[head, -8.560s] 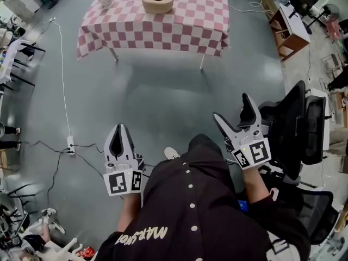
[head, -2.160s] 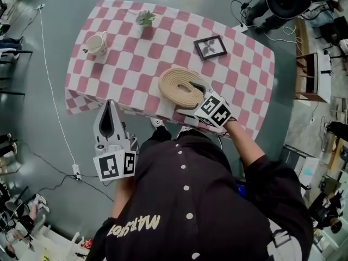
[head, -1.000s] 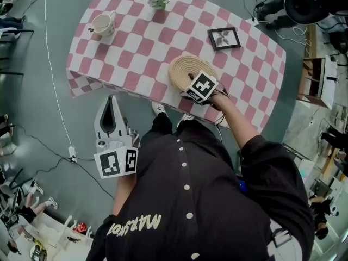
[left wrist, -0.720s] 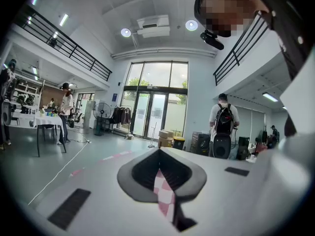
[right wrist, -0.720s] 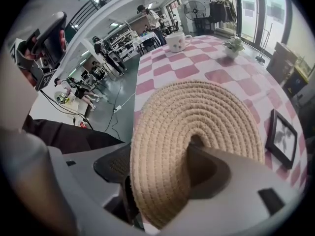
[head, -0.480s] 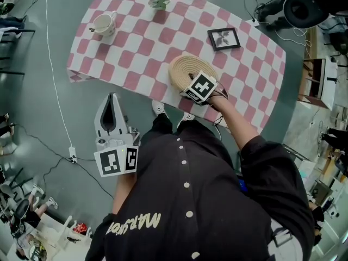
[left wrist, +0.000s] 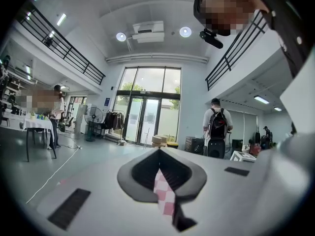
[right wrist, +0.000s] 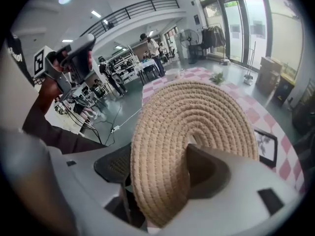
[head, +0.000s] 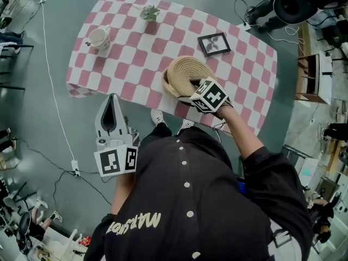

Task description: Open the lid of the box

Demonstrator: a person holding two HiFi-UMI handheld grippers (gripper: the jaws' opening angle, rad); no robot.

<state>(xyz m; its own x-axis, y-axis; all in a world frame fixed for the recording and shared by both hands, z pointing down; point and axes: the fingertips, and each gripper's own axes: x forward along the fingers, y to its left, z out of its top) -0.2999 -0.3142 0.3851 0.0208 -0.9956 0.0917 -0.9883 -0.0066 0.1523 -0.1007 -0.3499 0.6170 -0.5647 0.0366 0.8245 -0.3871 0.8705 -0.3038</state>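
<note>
A round woven rope lid (head: 184, 69) stands tilted over the checkered table (head: 244, 75), near its front edge. My right gripper (head: 193, 87) is shut on the lid's near rim. In the right gripper view the coiled lid (right wrist: 197, 127) fills the space between the two jaws, and the right gripper (right wrist: 162, 173) clamps its edge. The box under the lid is mostly hidden, and I cannot tell it apart from the lid. My left gripper (head: 112, 103) hangs beside the person's body, off the table, with its jaws together on nothing. The left gripper (left wrist: 165, 200) points up at a hall.
On the table stand a white mug (head: 99, 37), a small potted plant (head: 149, 12) and a black picture frame (head: 213, 43). A black office chair (head: 293, 1) stands beyond the far right corner. A white cable (head: 54, 91) runs over the floor at the left.
The lid's near edge has come up in the right gripper, so the lid now stands tilted. The right gripper has shifted slightly right. The left gripper has not moved.
</note>
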